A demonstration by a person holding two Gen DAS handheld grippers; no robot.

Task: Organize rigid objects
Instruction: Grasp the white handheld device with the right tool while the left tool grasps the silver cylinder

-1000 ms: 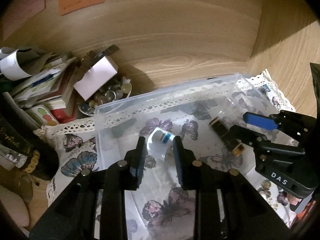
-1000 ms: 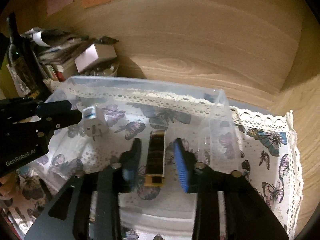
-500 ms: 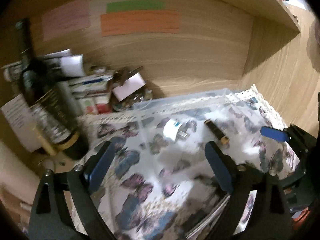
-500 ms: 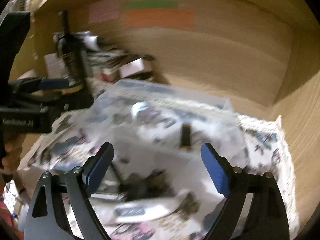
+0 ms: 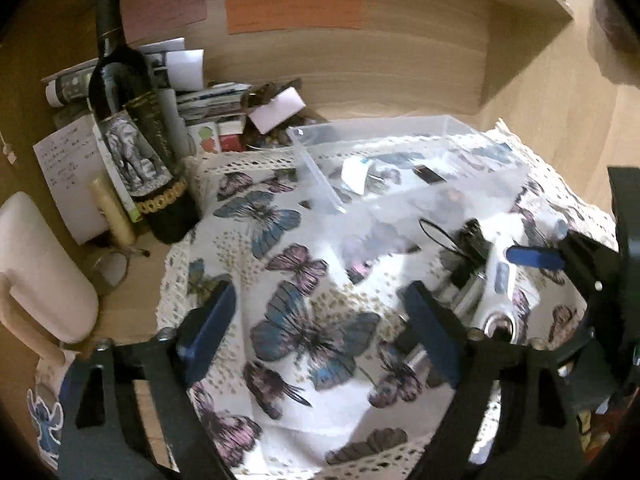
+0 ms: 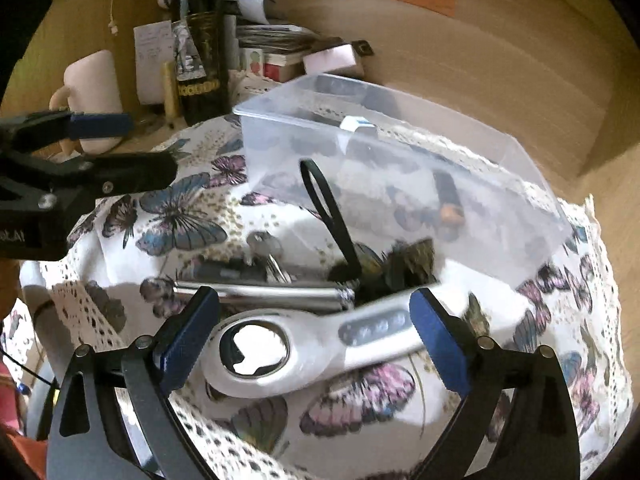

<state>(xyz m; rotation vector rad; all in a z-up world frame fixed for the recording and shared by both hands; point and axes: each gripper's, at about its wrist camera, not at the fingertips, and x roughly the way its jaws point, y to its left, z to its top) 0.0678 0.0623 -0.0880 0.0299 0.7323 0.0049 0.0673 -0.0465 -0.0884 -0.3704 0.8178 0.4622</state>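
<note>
A clear plastic bin (image 5: 316, 176) (image 6: 400, 148) stands on the butterfly cloth (image 5: 304, 272). Inside it lie a white plug adapter (image 5: 356, 174) and a dark lighter (image 5: 430, 174) (image 6: 448, 200). In front of the bin lie a white bottle opener (image 6: 304, 344) (image 5: 496, 276), a silver metal tube (image 6: 264, 294), keys (image 6: 266, 252) and a black looped item (image 6: 328, 204). My right gripper (image 6: 314, 344) is open, its jaws on either side of the bottle opener. My left gripper (image 5: 324, 332) is open and empty above bare cloth.
A wine bottle (image 5: 136, 128) stands at the cloth's back left, with a candle (image 5: 114, 212), a note pad, stacked papers and a white box (image 5: 276, 110) behind. A cream mug (image 6: 94, 92) stands at the left. Wooden shelf walls close the back and right.
Both grippers opened, left the plug adapter and the lighter in the bin, and pulled back. The right gripper now hangs over the bottle opener in front of the bin.
</note>
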